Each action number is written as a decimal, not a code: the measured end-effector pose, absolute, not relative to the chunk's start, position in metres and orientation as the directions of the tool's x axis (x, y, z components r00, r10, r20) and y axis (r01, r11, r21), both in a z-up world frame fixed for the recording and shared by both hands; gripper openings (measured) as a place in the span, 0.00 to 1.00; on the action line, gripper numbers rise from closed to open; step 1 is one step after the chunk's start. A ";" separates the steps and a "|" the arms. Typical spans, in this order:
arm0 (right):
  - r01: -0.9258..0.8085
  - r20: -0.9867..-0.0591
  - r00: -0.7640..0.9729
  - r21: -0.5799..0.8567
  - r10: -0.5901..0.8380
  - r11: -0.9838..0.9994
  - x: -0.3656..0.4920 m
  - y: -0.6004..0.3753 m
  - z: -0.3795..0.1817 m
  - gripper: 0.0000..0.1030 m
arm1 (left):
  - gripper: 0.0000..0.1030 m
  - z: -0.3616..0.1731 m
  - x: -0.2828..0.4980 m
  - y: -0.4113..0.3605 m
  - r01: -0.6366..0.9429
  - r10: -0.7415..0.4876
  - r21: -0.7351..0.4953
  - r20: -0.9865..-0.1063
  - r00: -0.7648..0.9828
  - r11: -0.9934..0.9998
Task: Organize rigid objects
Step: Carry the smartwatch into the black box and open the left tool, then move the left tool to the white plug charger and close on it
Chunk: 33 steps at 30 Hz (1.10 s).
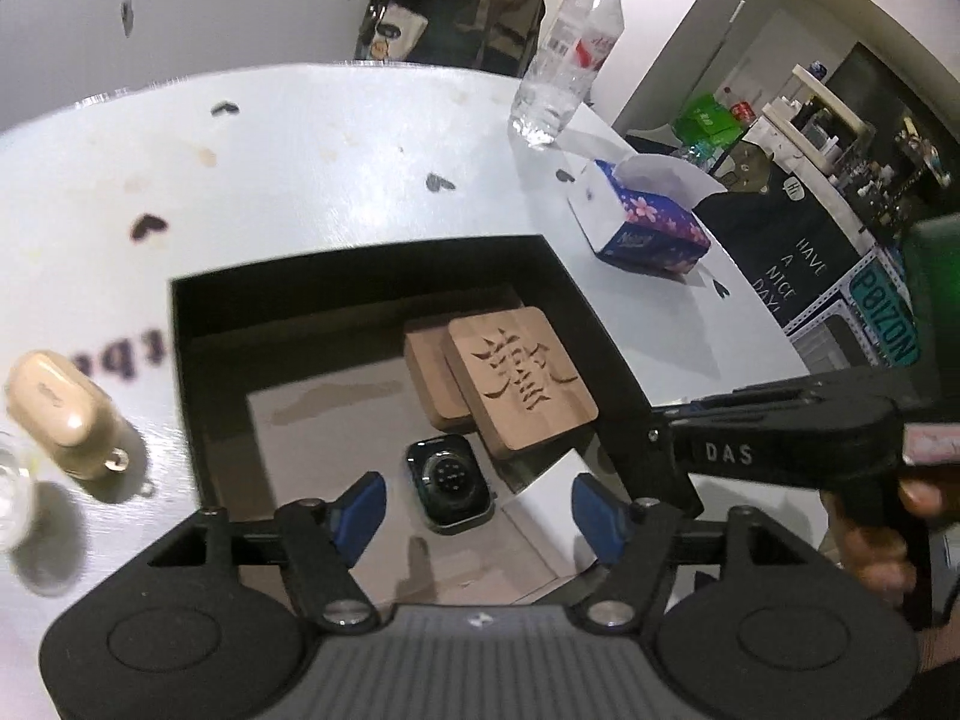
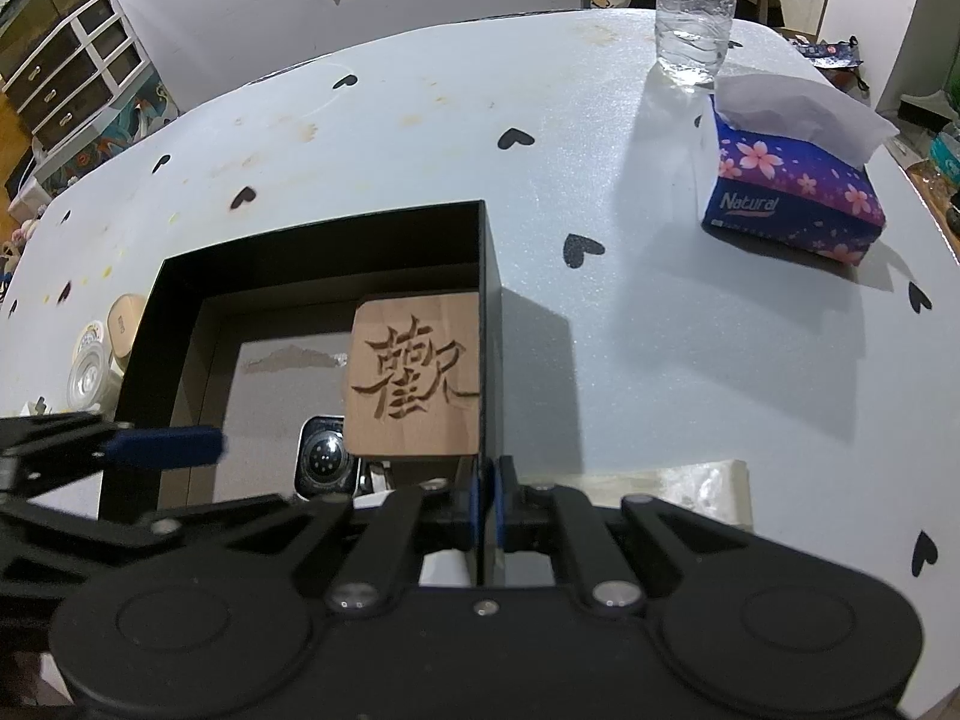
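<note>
A black open box (image 1: 360,258) (image 2: 324,228) sits on the white heart-patterned table (image 2: 420,138). Inside it, a carved wooden block (image 1: 519,378) (image 2: 414,375) leans on a plain wooden block (image 1: 429,372). A smartwatch (image 1: 450,483) (image 2: 321,459) lies face down beside a white card (image 1: 552,492). My left gripper (image 1: 477,501) hangs open just above the watch, its pads clear of it. One of its blue pads (image 2: 162,447) shows in the right wrist view. My right gripper (image 2: 489,480) (image 1: 660,426) is shut on the box's right wall. A beige earbud case (image 1: 60,414) (image 2: 123,324) lies left of the box.
A water bottle (image 1: 564,60) (image 2: 693,18) and a blue tissue box (image 1: 642,228) (image 2: 792,192) stand on the table's far right. Clear round containers (image 2: 90,372) sit left of the box. A person's hand (image 1: 876,540) holds the right gripper's handle.
</note>
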State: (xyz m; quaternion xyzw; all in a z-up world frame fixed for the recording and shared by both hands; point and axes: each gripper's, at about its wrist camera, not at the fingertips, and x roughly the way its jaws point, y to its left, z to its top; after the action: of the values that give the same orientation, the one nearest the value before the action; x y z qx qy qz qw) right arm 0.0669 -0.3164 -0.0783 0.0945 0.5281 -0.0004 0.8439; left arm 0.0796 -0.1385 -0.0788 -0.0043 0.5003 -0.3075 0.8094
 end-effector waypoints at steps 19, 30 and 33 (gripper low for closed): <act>0.097 -0.891 0.443 0.155 0.096 0.983 0.067 -0.315 -0.078 0.05 | 1.00 -0.048 0.052 -0.111 0.506 -0.438 -0.195 -0.794 0.421 0.840; 0.106 -0.891 0.444 0.155 0.092 0.982 0.067 -0.316 -0.078 0.05 | 1.00 -0.053 0.061 -0.050 0.380 -0.337 -0.154 -0.808 0.482 0.912; 0.108 -0.891 0.444 0.155 0.092 0.982 0.067 -0.316 -0.078 0.05 | 1.00 -0.059 0.064 -0.020 0.314 -0.275 -0.122 -0.819 0.504 0.941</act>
State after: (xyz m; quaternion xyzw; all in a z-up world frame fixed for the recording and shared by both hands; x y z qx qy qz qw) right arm 0.0667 -0.3157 -0.0781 0.0948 0.5273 -0.0046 0.8443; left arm 0.0644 -0.0197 -0.0590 0.0211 0.4684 -0.1698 0.8668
